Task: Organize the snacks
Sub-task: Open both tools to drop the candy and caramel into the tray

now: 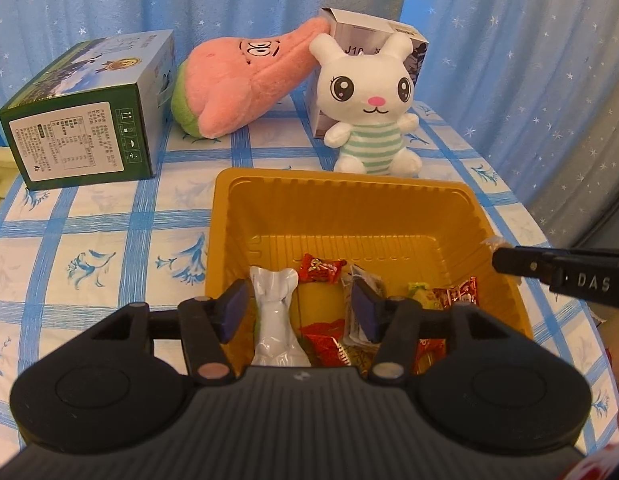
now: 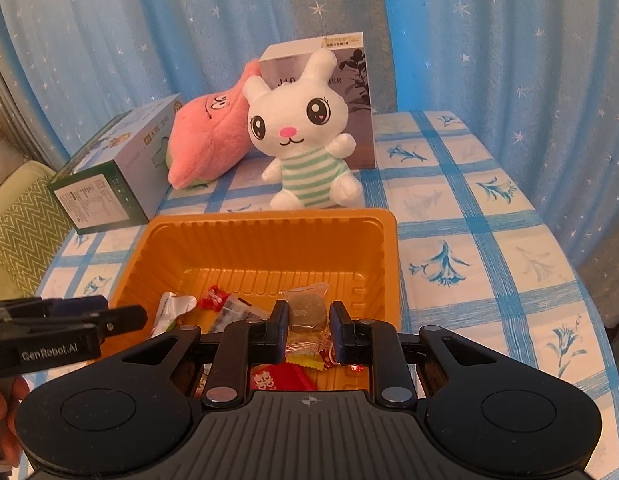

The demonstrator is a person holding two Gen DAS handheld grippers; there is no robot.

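Left gripper: nearest our lens, over the near end of the tray; jaws parted, nothing pinched; white packet just inside its left pad.
Right gripper: we see it closed on a clear-wrapped brown snack, over the tray's near right part.
Table: blue-checked cloth with flower prints.
Curtain: blue with white stars, behind the table.
Tray: orange plastic, ribbed walls, middle of the table, near us; the snacks lie in its near half.
Green box: on its side, far left of the tray.
Pink plush: leans on the white box, behind the tray.
White box: upright at the back.
Bunny plush: white, green-striped body, sits just behind the tray's far rim, against the white box.
White packet: in the tray, left side.
Red wrapped candy: in the tray, beside the white packet.
Other snacks: we count several red and yellow wrappers near the front wall; partly hidden by the grippers.
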